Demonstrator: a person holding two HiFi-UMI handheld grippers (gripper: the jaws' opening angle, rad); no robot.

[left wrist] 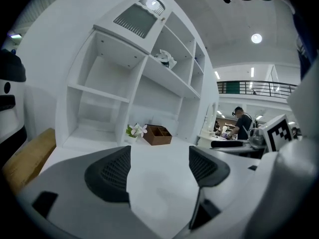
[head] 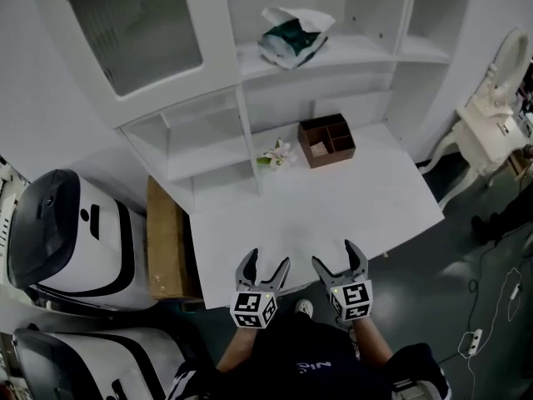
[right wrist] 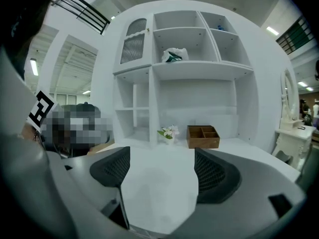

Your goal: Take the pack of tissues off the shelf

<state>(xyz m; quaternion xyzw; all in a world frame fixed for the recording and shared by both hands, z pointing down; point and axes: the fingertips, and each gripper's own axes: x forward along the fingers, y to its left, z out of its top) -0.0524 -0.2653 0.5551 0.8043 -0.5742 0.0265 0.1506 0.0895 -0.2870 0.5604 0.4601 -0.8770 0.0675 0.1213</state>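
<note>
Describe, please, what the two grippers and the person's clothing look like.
The left gripper and right gripper match: light grey bodies, each with two curved, tapering jaws lined with black ribbed pads. Each carries a white cube printed with black square markers. No cables show. The person wears a dark top with small pale print.

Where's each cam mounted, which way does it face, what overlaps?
Head view: on the person's head, looking steeply down at the desk and shelf; shows left gripper, right gripper, dark sleeves.
Left gripper view: on the left gripper, looking along its open jaws, shelf seen obliquely.
Right gripper view: on the right gripper, facing the shelf squarely between its open jaws.
Shared: all show the tissue pack on the shelf and the brown box on the desk.
</note>
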